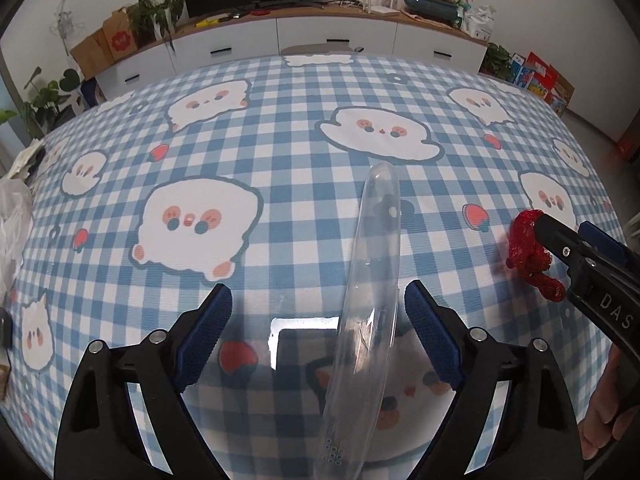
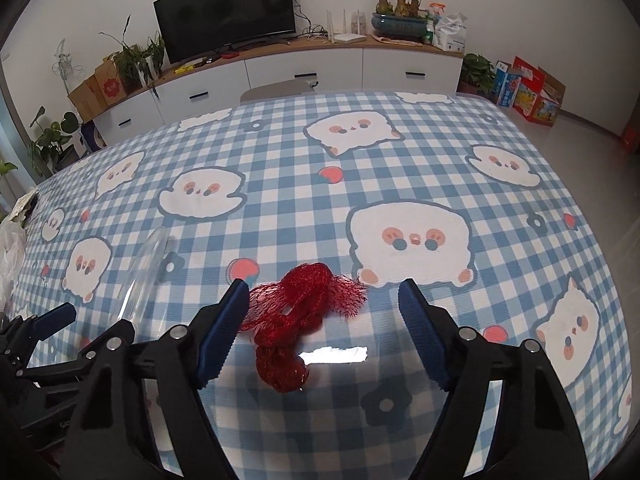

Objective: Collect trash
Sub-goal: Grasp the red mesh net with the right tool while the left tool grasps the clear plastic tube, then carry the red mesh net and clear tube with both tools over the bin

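A long clear plastic wrapper (image 1: 372,280) lies on the blue checked tablecloth (image 1: 280,160), running away from the camera. My left gripper (image 1: 318,300) is open and straddles it, with both blue pads standing clear of the plastic. A crumpled red mesh net (image 2: 304,320) lies to the right of the wrapper. My right gripper (image 2: 324,292) is open around the net, its left pad close to the net's edge and its right pad well clear. In the left wrist view the red net (image 1: 528,248) and the right gripper (image 1: 568,228) are at the right. The right wrist view has the clear wrapper (image 2: 148,264) and the left gripper (image 2: 88,320) at the left.
A white plastic bag (image 1: 12,216) sits at the table's left edge. A chair back (image 1: 316,49) stands at the far edge, with a white sideboard (image 1: 336,36), a TV and plants behind it. A person's hand (image 1: 604,412) holds the right gripper.
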Demonstrator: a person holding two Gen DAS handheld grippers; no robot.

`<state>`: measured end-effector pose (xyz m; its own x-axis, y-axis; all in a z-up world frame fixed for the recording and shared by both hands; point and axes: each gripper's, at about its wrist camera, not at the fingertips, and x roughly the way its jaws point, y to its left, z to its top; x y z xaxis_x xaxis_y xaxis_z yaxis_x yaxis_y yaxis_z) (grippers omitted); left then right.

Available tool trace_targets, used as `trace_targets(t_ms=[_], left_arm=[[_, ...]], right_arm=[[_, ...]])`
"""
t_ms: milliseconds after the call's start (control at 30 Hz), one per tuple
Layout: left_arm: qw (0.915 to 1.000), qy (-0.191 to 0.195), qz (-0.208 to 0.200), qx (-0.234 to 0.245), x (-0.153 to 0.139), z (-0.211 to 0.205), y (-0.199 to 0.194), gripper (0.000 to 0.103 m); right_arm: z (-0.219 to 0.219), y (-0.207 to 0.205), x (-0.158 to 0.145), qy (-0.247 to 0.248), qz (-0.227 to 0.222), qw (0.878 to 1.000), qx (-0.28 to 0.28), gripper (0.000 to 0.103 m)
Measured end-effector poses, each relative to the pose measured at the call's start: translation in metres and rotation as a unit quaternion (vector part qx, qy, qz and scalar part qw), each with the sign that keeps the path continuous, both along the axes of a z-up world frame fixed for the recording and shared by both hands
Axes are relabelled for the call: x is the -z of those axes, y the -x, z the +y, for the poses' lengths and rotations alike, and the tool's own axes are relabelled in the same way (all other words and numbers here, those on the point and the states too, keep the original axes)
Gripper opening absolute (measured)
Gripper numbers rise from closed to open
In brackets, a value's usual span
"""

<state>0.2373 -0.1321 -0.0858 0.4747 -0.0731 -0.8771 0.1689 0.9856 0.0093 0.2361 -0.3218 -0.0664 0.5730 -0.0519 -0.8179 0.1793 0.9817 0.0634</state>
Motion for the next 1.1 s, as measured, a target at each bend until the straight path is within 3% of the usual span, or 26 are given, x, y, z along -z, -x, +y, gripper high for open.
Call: trace_targets(t_ms=[300,433,467,533,767,1100], left_arm=[[1.0000,-0.002,0.005,0.003,0.008,-0.005,-0.001,0.062],[0.9999,-0.008,0.003,-0.006,0.006,-0.004,-0.001,0.043],[0.9999,-0.009,0.003,-0.009,0.006,-0.002,-0.001,0.033],[0.9999,-0.004,0.005,-0.012,0.005,0.001,-0.002,0.026],[0.9999,0.006,0.012,-0.008,0.003,0.004,-0.001,0.025],[0.9999,0.006,-0.007,0.008,-0.016,0.000,0.018,0.025]], right_arm=[[0.011,-0.005,0.012,-0.004,0.024,1.000,-0.019,0.038],[0.010,-0.006,0.015,-0.007,0.030,0.999,-0.021,0.019],[0.009,-0.006,0.015,-0.007,0.030,0.999,-0.020,0.017],[0.009,-0.006,0.015,-0.009,0.030,0.999,-0.019,0.014],[0.006,-0.004,0.012,-0.014,0.025,0.999,-0.016,0.012],[0.011,0.011,-0.007,-0.008,0.005,1.000,-0.024,0.012]])
